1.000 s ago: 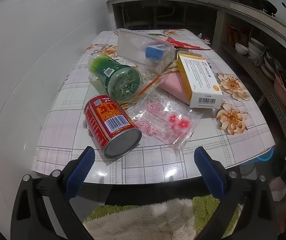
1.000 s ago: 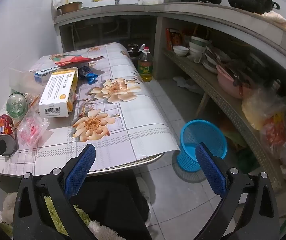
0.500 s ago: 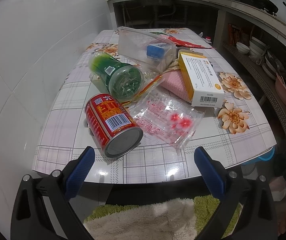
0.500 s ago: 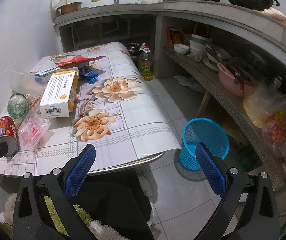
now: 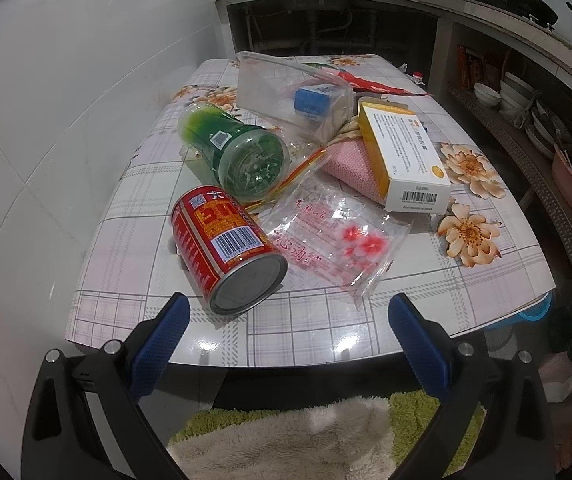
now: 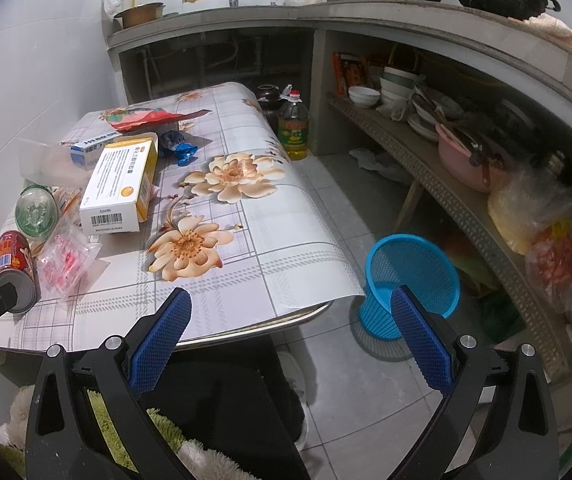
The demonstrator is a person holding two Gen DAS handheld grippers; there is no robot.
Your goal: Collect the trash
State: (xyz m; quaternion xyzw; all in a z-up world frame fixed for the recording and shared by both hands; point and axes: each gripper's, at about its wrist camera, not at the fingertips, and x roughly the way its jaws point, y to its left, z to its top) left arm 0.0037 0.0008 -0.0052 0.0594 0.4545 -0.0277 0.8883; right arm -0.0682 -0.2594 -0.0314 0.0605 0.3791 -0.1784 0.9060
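The left tool (image 5: 284,336) has its two blue fingers (image 5: 157,350) spread wide apart, with nothing between them; the right tool (image 6: 288,332) is the same, its blue fingers (image 6: 422,336) wide apart and holding nothing; both tools point forward and a little down.

Red can (image 5: 222,248) on its side, base toward table edge; green jar (image 5: 238,150) toppled behind it; clear wrapper (image 5: 338,240) flat alongside (pink print); yellow-white box (image 5: 402,156) lying lengthwise; blue basket (image 6: 410,280) upright on floor.
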